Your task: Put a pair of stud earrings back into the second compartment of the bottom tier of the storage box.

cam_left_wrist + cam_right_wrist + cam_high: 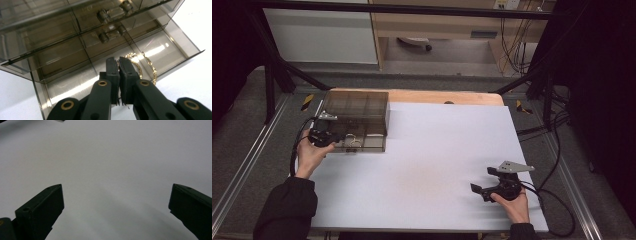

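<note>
Left gripper (119,62): jaws clenched together, tips set at the near end of the gold chain (140,66); whether a link is pinched cannot be told
Gold chain: laid in the pulled-out drawer (175,47) of the smoked box (357,107)
Right gripper (115,202): released, jaws spread wide over bare worktop (437,165)

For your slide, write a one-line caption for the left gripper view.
Shut left hand-held gripper over the pulled-out drawer of a smoky clear organizer box, gold chain just beyond its tips.

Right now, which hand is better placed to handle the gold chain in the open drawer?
Left. The left gripper has its shut jaws right at the gold chain in the drawer; the right gripper sits open, far across the table.
</note>
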Available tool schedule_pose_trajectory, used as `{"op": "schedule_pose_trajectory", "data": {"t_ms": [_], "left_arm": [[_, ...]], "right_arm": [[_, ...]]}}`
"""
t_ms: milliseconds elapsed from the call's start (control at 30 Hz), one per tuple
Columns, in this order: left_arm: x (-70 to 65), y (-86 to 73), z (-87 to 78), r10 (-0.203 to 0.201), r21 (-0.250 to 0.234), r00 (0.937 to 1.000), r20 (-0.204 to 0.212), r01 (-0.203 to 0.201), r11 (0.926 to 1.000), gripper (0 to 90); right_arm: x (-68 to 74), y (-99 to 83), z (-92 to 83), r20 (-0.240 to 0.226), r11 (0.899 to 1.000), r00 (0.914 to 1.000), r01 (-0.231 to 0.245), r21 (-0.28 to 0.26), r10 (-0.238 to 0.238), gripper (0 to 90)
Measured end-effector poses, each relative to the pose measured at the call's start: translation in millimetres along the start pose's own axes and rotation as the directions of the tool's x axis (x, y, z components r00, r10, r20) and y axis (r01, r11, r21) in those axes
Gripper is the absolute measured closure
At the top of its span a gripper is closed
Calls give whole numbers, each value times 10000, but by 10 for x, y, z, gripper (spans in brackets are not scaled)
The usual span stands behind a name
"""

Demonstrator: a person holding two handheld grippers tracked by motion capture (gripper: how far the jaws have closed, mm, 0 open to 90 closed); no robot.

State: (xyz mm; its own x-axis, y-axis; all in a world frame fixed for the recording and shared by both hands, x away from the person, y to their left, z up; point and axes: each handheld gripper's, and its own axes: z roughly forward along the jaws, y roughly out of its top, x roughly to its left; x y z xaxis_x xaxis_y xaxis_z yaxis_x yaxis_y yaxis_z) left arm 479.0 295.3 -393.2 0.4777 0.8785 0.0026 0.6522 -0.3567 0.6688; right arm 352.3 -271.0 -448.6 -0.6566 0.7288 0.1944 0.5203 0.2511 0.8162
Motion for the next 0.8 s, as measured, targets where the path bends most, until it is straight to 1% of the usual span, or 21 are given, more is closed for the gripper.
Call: {"op": "schedule_pose_trajectory", "data": {"t_ms": [67,167,300,367,567,667,800], "left_arm": [[3,-15,27,-103,87,9999,0,103,9999,866],[11,-33,68,-105,114,9999,-91,106,9999,865],[5,-49,117,-122,124,9998,-150,124,9998,866],[-8,-49,152,-150,121,9997,-198,152,9998,865],[-60,-36,230,-47,45,9997,-235,48,10000,865],[-70,-42,274,15,163,9995,-302,-10,9999,865],[-69,-49,324,-18,255,9993,-375,28,9997,864]], "right_arm": [[0,0,2,8,10000,10000,-5,3,5,7],[5,-1,2,3,10000,10000,-46,11,46,6],[-3,0,-1,3,10000,10000,21,-10,-21,7],[4,-1,3,9,10000,10000,-44,17,44,6],[-2,-1,-3,0,10000,10000,18,-6,-18,6],[3,-2,-3,-11,10000,10000,-18,17,18,6],[-1,-1,-3,-15,10000,10000,14,-8,-14,6]]}}
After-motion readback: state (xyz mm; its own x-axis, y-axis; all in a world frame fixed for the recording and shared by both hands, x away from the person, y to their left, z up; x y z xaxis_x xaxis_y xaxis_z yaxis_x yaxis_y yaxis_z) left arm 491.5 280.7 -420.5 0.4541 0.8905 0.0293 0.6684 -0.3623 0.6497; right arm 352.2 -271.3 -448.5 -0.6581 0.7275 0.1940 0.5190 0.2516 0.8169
